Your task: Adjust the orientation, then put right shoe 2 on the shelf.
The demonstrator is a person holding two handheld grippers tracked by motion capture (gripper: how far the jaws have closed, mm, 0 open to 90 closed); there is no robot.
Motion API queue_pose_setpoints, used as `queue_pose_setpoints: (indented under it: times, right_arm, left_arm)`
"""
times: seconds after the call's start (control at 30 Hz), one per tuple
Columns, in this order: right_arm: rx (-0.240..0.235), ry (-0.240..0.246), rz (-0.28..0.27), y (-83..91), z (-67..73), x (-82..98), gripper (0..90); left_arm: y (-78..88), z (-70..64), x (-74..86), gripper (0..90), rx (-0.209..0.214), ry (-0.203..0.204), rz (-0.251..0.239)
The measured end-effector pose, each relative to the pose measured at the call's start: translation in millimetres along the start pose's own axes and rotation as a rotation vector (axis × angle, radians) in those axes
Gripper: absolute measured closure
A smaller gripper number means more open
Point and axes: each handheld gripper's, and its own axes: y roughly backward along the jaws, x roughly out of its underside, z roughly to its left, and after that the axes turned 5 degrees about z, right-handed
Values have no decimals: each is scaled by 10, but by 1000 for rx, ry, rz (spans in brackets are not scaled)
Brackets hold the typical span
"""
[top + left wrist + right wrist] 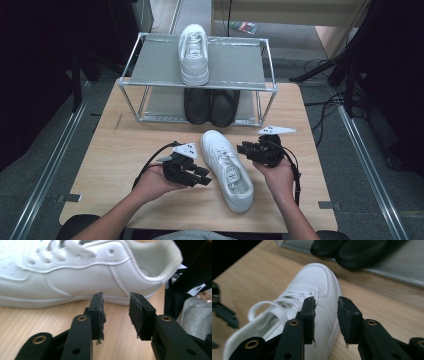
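Note:
A white sneaker (227, 170) lies on the wooden table (125, 150), toe toward the rack and heel toward the person. My left gripper (204, 176) sits at its left side, held in the left hand, jaws pointing at the shoe. In the left gripper view the sneaker's side and heel (75, 277) lie just past the left gripper (116, 302), which is open with bare table between the pads. My right gripper (243, 148) is at the shoe's right side. In the right gripper view it (326, 306) stands open above the sneaker's (317, 282) right edge, touching nothing.
A metal two-level rack (150, 55) stands at the back of the table. A second white sneaker (194, 54) rests on its top shelf, and a pair of black shoes (210, 106) on the lower one (352, 250). Bare wood lies left and right of the shoe.

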Motion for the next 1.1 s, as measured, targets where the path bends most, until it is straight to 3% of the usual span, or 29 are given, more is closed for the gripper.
queue_pose_setpoints:
  times: [0.23,0.47,0.6,0.83,1.1]
  right_arm:
    - [-27,-7,13,15,36,17,609]
    - [-30,4,1,84,84,50,601]
    - [-29,20,-18,176,149,99,601]
    - [-21,61,-20,268,273,205,601]
    - [-15,57,-30,323,352,327,589]
  left_arm:
    - [32,91,34,571,-12,31,-7]
    - [88,179,74,497,-19,55,-12]
    - [133,241,103,501,-29,86,-14]
    - [210,291,119,488,-41,105,-41]
    - [277,362,118,478,-48,118,-54]
